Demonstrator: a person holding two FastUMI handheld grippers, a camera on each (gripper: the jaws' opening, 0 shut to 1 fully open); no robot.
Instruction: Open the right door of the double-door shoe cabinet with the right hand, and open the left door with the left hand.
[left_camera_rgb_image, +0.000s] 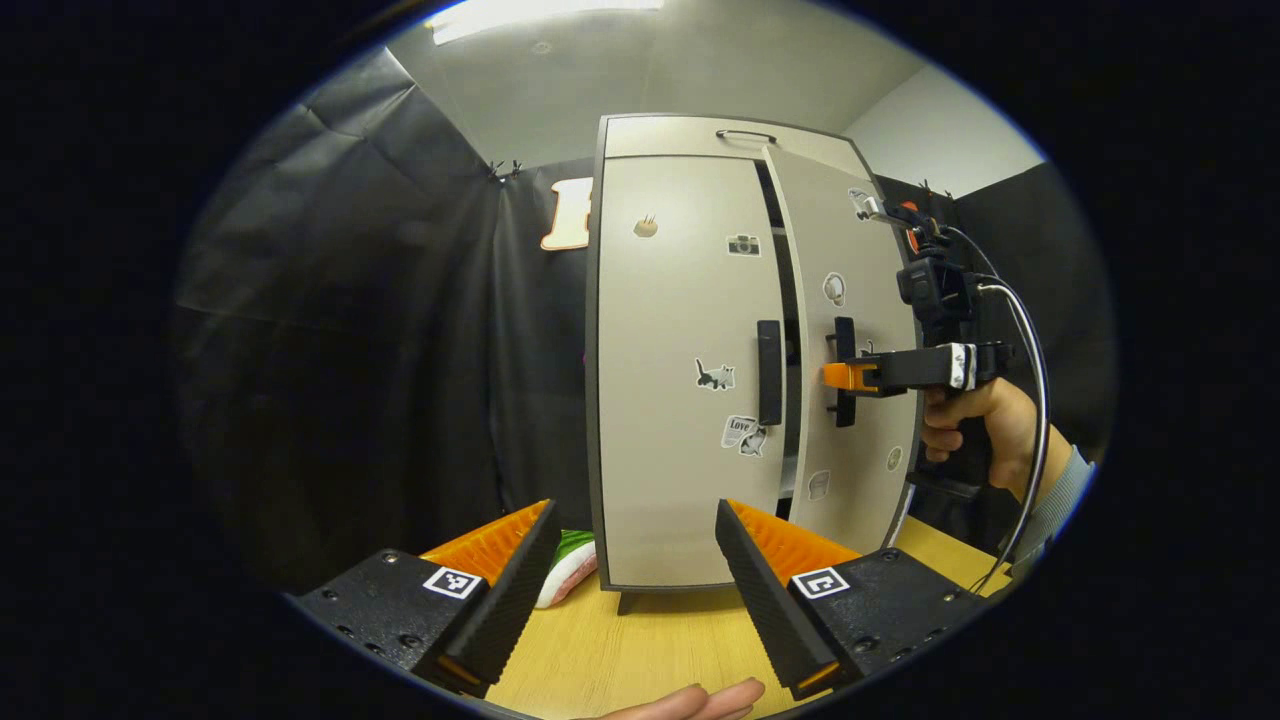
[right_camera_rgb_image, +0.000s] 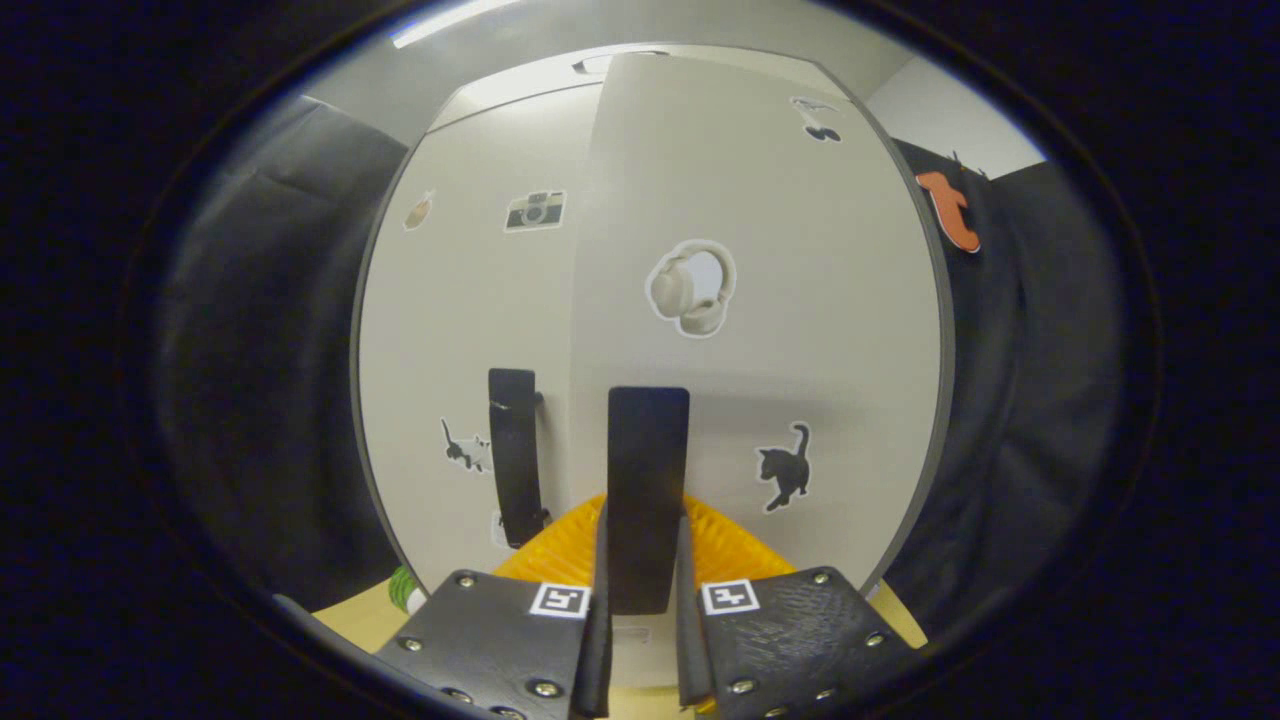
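- The shoe cabinet (left_camera_rgb_image: 680, 400) stands on the wooden counter (left_camera_rgb_image: 640, 650), in front of the black cloth wall.
- The right door (left_camera_rgb_image: 850, 350) is swung out a little, with a dark gap beside it. The left door (left_camera_rgb_image: 680, 370) is flat and closed.
- The right gripper (right_camera_rgb_image: 640, 560) has its jaws pinching the right door's handle (right_camera_rgb_image: 647, 480). A hand (left_camera_rgb_image: 975, 430) holds this gripper beside the cabinet.
- The left gripper (left_camera_rgb_image: 635, 560) is near the bottom of the cabinet, in front of the left door. Its jaws are spread wide and hold nothing.
- The left door's handle (left_camera_rgb_image: 769, 372) is up above the left gripper.
- Little stickers dot both doors.
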